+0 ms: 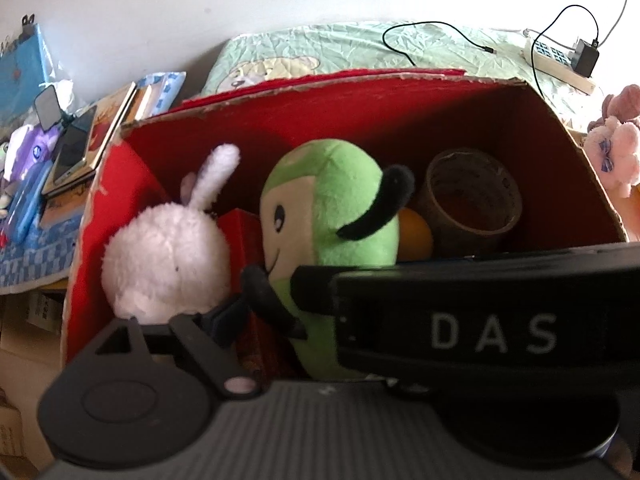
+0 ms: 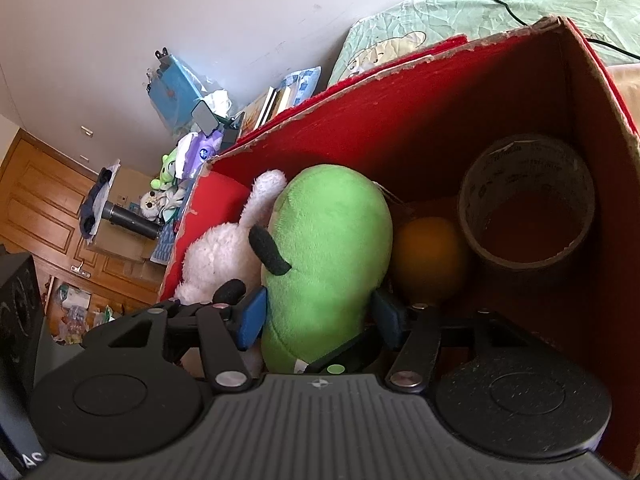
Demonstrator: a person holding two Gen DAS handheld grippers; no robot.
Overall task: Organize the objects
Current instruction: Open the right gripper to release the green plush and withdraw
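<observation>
Blue-padded fingers (image 2: 253, 316) of the right gripper (image 2: 318, 318) are pressed against both sides of a green plush toy with black ears (image 2: 332, 248), held inside a red cardboard box (image 2: 440, 120). Beside it are seen a white fluffy rabbit toy (image 2: 220, 256), an orange ball (image 2: 430, 260) and a brown tape roll (image 2: 528, 200). Whether the left gripper (image 1: 256, 320) is open or closed cannot be told, being partly hidden.

A bed (image 1: 340, 46) in a green printed sheet carries the red box (image 1: 360, 116), a power strip (image 1: 560, 64) and a black cable (image 1: 432, 30).
</observation>
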